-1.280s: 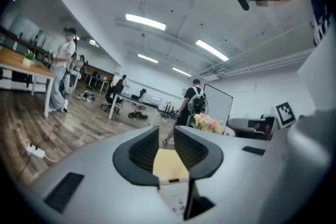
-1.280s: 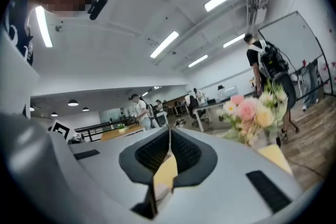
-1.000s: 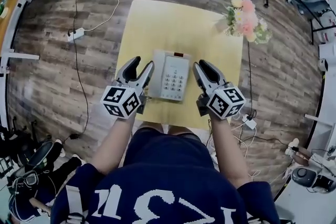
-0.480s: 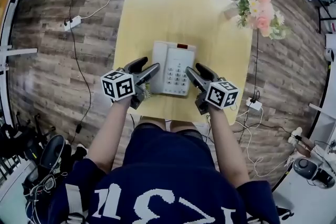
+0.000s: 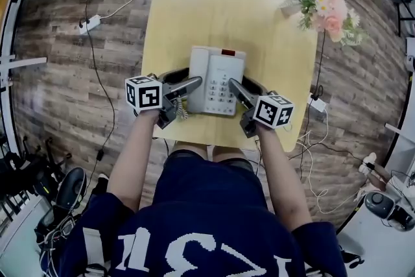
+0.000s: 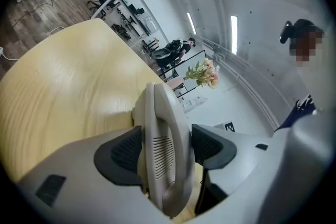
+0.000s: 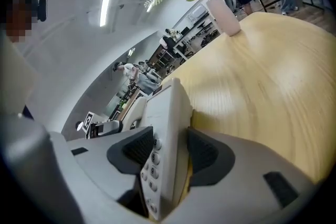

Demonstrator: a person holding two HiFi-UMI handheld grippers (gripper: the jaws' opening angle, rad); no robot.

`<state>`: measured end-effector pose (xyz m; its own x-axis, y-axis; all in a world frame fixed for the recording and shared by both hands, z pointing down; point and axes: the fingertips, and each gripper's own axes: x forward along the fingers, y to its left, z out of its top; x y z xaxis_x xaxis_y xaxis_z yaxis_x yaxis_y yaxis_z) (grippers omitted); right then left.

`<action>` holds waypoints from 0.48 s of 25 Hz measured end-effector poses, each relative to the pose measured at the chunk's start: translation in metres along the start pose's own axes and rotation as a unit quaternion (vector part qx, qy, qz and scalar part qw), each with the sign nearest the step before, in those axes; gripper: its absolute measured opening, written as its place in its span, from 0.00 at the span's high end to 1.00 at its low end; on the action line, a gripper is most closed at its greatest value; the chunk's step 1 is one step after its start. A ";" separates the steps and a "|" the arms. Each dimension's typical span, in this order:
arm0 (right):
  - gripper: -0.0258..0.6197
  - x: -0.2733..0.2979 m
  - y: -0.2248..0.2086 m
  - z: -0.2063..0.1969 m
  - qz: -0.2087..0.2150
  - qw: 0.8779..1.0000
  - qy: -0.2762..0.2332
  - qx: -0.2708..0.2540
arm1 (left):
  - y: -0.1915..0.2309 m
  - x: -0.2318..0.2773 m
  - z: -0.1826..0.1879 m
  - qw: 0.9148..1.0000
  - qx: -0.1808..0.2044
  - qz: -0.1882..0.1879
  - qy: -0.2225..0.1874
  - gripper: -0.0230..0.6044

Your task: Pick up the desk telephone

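Note:
A grey-white desk telephone point(image 5: 217, 78) with a keypad and a handset on its left lies on the yellow table point(image 5: 194, 3). My left gripper point(image 5: 190, 76) straddles the phone's left side. In the left gripper view the handset point(image 6: 157, 113) stands between the dark pads point(image 6: 123, 152) of the left gripper point(image 6: 165, 141); the jaws are opening. My right gripper point(image 5: 241, 82) straddles the phone's right edge. In the right gripper view the keypad edge point(image 7: 163, 113) sits between the jaws of the right gripper point(image 7: 170, 150), with a gap at the underside pad point(image 7: 205, 157).
A vase of pink flowers point(image 5: 327, 3) stands at the table's far right corner. The phone's coiled cord point(image 5: 180, 110) hangs near the front edge. A power strip point(image 5: 91, 24) and cables lie on the wood floor to the left.
Both grippers came down from above the table's near edge and moved forward to the phone. Their jaws have spread and now straddle its left and right sides.

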<state>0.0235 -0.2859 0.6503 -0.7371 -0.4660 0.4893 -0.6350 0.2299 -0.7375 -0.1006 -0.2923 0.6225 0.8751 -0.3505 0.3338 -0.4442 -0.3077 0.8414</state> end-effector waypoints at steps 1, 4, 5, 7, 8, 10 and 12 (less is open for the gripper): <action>0.63 0.000 -0.001 0.000 -0.002 1.000 -0.002 0.000 | 0.000 -0.001 0.000 1.000 0.002 0.003 -0.005 0.49; 0.64 -0.002 0.001 0.000 -0.003 1.000 -0.011 0.002 | -0.002 -0.004 0.000 1.000 0.011 0.014 -0.017 0.50; 0.64 -0.003 0.003 0.000 -0.003 1.000 -0.014 -0.002 | -0.004 -0.005 0.000 1.000 0.017 0.017 -0.018 0.51; 0.65 -0.006 0.009 0.002 -0.002 1.000 -0.018 -0.016 | -0.010 -0.008 -0.001 0.999 0.032 0.022 -0.014 0.51; 0.65 -0.007 0.011 0.004 -0.002 1.000 -0.018 -0.024 | -0.013 -0.010 0.000 0.999 0.043 0.025 -0.011 0.52; 0.65 -0.010 0.018 0.010 0.000 0.999 -0.020 -0.041 | -0.022 -0.013 0.004 0.997 0.068 0.030 -0.010 0.52; 0.66 -0.015 0.028 0.022 0.006 0.998 -0.032 -0.057 | -0.033 -0.017 0.014 0.995 0.089 0.030 -0.022 0.52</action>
<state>0.0216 -0.2915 0.6121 -0.7306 -0.5161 0.4471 -0.6513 0.3299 -0.6834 -0.1031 -0.2883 0.5835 0.8386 -0.4105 0.3581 -0.5253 -0.4353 0.7312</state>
